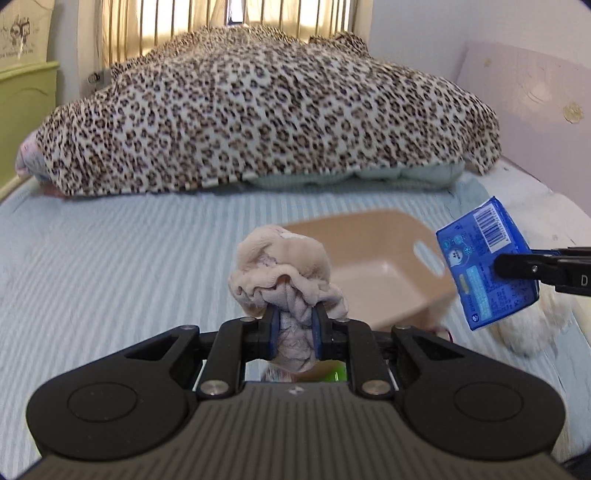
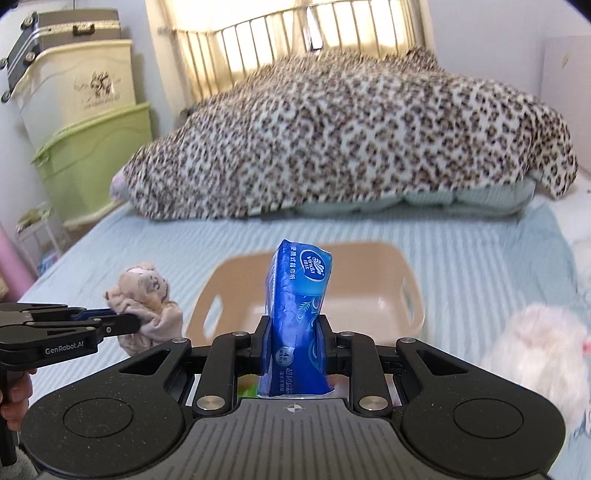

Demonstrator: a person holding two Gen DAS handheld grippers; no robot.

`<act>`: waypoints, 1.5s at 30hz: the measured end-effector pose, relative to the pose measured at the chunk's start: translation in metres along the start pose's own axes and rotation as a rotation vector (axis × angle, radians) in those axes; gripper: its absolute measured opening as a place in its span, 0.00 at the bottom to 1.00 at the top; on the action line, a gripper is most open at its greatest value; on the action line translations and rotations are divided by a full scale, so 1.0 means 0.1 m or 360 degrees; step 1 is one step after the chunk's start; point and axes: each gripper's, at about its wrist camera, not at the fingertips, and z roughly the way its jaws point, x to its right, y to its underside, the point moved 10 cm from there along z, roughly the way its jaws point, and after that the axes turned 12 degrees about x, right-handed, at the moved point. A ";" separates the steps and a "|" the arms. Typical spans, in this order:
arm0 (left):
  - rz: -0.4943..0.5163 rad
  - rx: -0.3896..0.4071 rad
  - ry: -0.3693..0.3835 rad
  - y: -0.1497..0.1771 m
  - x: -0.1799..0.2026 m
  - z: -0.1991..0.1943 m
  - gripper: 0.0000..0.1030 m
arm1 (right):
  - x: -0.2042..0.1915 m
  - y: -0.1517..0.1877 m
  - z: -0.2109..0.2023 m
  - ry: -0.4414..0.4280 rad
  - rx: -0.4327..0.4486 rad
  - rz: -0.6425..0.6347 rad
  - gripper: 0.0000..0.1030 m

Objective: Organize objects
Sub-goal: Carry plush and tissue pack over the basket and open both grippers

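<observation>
I hold two things, one in each claw. My left gripper is clamped on a single bundle of beige cloth, its blue pads pinching the lower folds while the bunched top swells above them. My right gripper is closed on one blue tissue pack, which stands upright between the pads with its printed face toward the camera. From the left wrist view the same pack hangs tilted at the right, barcode up, pinched by the right claw's black fingers. From the right wrist view the cloth shows at the left, gripped by the left claw's fingers.

Both things are lifted off the bed, the cloth to the left of and the pack in front of one tan basket that sits on the striped pale blue sheet. The basket has two slot handles, one in each short wall, and what I see of its inside is bare.

One white fluffy thing lies on the sheet to the right of the basket, too blurred to name. Behind everything lies one leopard-print blanket heaped over pale bedding. At the far left stand two stacked bins, one green and one cream, with one metal-edged case on top.
</observation>
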 end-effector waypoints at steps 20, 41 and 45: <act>0.0077 -0.0227 -0.0158 0.48 0.10 1.55 0.26 | 0.42 0.31 1.45 0.0175 -0.0194 0.0013 0.23; 0.0136 -0.0128 -0.0206 0.28 -0.03 0.46 0.91 | 0.33 0.40 0.45 0.0213 -0.0171 -0.0172 1.00; 0.0155 -0.0201 -0.0217 0.51 -0.10 0.38 0.91 | 0.39 0.60 0.33 0.0245 -0.0221 -0.0193 1.00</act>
